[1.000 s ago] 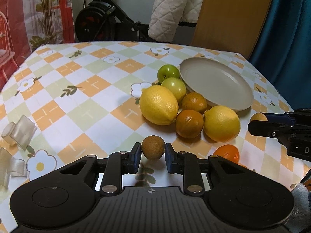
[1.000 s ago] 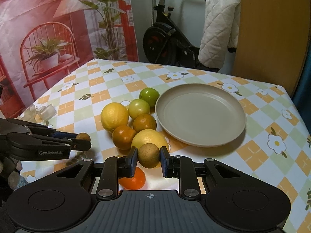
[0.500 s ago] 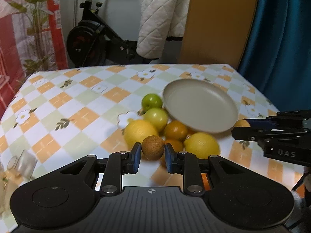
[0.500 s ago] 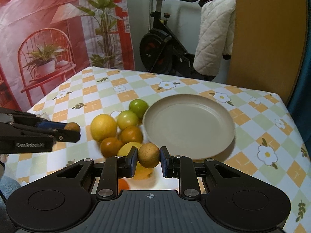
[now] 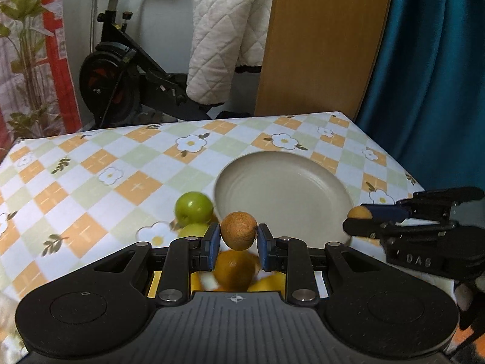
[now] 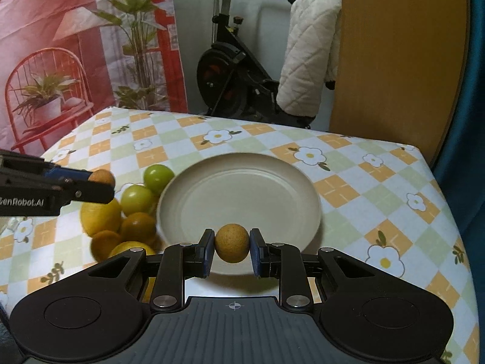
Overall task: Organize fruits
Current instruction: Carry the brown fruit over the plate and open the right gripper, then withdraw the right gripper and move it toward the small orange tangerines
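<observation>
Left wrist view: the left claw pinches a round, rough-skinned brown fruit – the smooth beige plate lies just beyond. Right wrist view: the right claw pinches a second rough brown ball over the plate's near rim – glossy green fruits sit left on the checked worktop.

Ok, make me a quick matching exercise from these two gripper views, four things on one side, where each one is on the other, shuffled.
Things:
1. plate
2. green fruits
3. left gripper
4. quilted cover

Places or states:
A. draped behind the table
B. holds nothing
C. shut on a small brown fruit
D. on the tablecloth, left of the plate

Pairs: 1-B, 2-D, 3-C, 4-A
</observation>
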The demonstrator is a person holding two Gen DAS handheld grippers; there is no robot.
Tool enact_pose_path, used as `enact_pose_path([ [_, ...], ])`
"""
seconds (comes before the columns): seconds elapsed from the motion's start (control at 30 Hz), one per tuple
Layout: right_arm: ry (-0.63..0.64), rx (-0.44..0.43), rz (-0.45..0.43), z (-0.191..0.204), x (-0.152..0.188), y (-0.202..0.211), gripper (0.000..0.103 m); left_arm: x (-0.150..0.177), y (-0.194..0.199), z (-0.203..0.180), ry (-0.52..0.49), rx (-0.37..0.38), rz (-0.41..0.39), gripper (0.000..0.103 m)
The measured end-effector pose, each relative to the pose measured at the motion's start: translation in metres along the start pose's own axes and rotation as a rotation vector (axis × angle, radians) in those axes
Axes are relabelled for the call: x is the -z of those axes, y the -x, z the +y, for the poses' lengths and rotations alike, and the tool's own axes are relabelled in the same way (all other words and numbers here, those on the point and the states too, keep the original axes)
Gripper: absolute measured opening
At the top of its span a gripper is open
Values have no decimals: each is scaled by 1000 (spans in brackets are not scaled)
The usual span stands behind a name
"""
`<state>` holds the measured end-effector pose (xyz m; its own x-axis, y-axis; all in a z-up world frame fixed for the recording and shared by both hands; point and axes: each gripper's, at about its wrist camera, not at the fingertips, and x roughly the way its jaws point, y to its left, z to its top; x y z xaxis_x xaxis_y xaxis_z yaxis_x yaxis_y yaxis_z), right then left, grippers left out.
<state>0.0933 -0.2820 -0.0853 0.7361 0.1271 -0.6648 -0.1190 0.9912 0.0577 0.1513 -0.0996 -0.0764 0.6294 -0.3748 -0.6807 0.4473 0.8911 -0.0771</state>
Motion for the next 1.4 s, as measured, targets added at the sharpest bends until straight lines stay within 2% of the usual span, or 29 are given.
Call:
enact_pose_path([
  [0.27,-4,-34,34,-15,-7,-40,22,-16,-41,4,25,15,45,28],
  [0.6,15,-94,65,-11,-20,-95,22,-23,-80,12,27,33,101,28],
  [0.97,15,-107,78,0,-26,-110,23,-26,-90,17,19,34,92,29],
  [1.07,15,-98,81,3,-27,-105,26,-28,-85,17,29,23,81,37],
  [1.13,16,-89,77,5,-26,-98,28,-29,-76,18,34,14,60,51],
  [1.4,-20,-57,48,12,-16,-55,30,-22,-28,16,24,-3,7,60],
])
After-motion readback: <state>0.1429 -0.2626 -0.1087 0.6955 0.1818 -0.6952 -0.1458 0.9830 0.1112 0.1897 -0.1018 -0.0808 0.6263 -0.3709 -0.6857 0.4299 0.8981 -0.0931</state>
